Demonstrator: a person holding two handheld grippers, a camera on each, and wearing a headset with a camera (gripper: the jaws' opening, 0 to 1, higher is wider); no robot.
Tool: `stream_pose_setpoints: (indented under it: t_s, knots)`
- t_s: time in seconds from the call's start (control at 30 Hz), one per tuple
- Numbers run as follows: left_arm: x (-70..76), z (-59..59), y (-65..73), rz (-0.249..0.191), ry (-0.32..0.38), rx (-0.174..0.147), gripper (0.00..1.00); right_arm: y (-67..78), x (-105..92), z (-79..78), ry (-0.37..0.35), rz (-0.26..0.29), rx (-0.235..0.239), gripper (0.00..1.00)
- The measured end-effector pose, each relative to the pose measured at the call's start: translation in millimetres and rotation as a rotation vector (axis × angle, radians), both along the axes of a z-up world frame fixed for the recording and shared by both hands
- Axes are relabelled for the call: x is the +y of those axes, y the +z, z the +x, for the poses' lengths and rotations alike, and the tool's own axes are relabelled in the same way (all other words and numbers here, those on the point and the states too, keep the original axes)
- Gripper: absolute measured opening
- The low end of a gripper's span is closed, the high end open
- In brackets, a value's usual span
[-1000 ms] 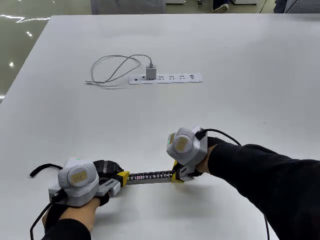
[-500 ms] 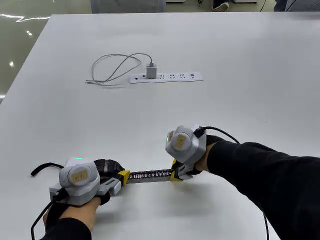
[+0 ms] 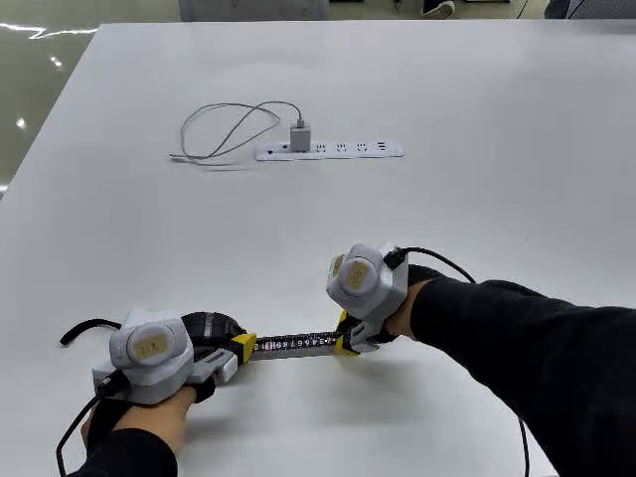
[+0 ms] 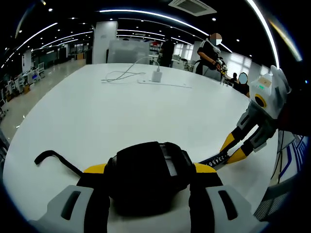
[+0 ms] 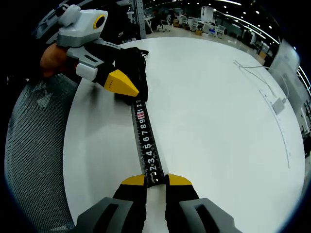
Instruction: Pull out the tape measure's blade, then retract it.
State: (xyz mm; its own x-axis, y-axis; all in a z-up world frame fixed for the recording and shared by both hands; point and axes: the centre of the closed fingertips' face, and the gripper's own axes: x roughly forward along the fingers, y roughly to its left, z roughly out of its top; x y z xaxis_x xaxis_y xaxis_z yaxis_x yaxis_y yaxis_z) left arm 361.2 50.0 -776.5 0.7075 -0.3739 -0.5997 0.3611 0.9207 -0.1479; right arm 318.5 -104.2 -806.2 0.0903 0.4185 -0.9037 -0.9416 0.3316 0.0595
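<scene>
At the near edge of the white table (image 3: 447, 149), we note the left gripper (image 3: 237, 346) clenched around the black tape measure (image 3: 209, 328); the right gripper (image 3: 345, 345) pinches the blade (image 3: 293, 345) tip; a short numbered length spans between them.

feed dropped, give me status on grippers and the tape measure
Left gripper shut on tape measure case. Right gripper shut on blade, short length out. Power strip and cable far off, not in the way.
</scene>
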Motion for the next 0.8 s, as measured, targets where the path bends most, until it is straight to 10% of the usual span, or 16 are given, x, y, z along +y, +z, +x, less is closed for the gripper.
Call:
stream_pose_setpoints:
  t_s: [0.8]
  knots:
    - [0.2, -0.3, -0.1, -0.010, -0.014, 0.006, 0.62, 0.8, 16.2, 2.0, 0.024, 0.087, 0.008, 0.11]
